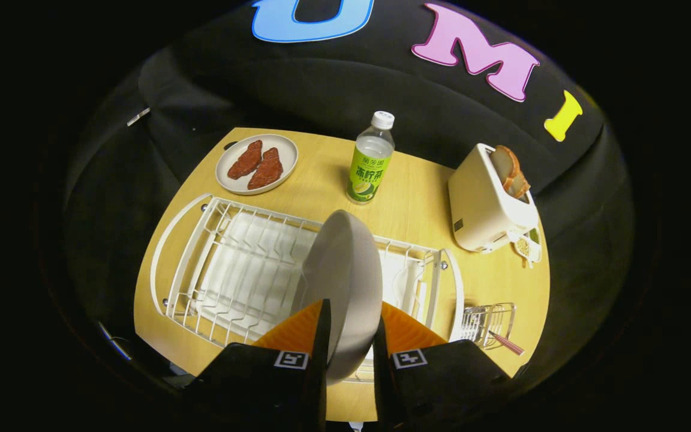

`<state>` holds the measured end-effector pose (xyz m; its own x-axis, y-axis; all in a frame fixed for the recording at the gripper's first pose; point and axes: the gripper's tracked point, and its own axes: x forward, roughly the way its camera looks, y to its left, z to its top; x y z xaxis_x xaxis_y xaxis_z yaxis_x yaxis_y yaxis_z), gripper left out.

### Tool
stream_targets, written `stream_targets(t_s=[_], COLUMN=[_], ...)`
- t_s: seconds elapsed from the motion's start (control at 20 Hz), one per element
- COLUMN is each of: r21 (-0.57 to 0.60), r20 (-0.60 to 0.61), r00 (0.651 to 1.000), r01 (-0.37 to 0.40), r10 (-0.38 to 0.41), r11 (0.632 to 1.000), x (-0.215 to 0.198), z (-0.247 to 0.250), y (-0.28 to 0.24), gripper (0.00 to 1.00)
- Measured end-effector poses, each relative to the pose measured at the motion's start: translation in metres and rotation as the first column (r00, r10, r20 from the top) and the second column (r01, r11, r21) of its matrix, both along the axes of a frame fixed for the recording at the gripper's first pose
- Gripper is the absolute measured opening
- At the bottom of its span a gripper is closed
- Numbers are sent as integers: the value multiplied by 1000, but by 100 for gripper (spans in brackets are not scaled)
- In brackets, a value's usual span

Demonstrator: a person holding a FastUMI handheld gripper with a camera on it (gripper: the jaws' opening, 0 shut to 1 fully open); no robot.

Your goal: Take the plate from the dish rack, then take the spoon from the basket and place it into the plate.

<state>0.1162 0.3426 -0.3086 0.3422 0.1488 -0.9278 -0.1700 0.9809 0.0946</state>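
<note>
A pale grey plate [345, 282] stands on edge between the two fingers of my gripper [350, 327], which is shut on its lower rim. The plate is raised over the white wire dish rack [231, 270] on the wooden table. To the right of the rack, a small wire basket [489, 324] holds a spoon with a pink handle [506, 343] sticking out toward me.
Beyond the rack stand a green-labelled bottle [371, 159] and a plate with two pieces of meat [257, 163]. A white toaster [489, 201] with bread slices sits at the table's far right. Bare tabletop [417, 198] lies between bottle and toaster.
</note>
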Motion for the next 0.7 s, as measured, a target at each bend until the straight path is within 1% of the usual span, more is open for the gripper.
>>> stream_targets(t_s=[0.05, 0.1, 0.15, 0.2, 0.25, 0.3, 0.4, 0.6, 0.7], r21=[-50, -74, -79, -115, -117, -111, -107, -126, -90], r20=[42, 69, 65, 80, 99, 96, 111, 170, 197], r00=[999, 997, 997, 996, 993, 994, 992, 983, 979], r01=[-9, -26, -38, -39, -44, -50, -41, -45, -24], r10=[11, 31, 43, 48, 56, 60, 53, 66, 41], r11=[999, 997, 996, 993, 992, 993, 993, 991, 996], x=[12, 22, 20, 24, 30, 29, 32, 40, 42], z=[3, 7, 12, 16, 17, 23, 29, 51, 66], y=[-9, -12, -9, -16, -17, -19, -21, -33, -38], gripper=[33, 27, 25, 25, 25, 21, 22, 21, 21])
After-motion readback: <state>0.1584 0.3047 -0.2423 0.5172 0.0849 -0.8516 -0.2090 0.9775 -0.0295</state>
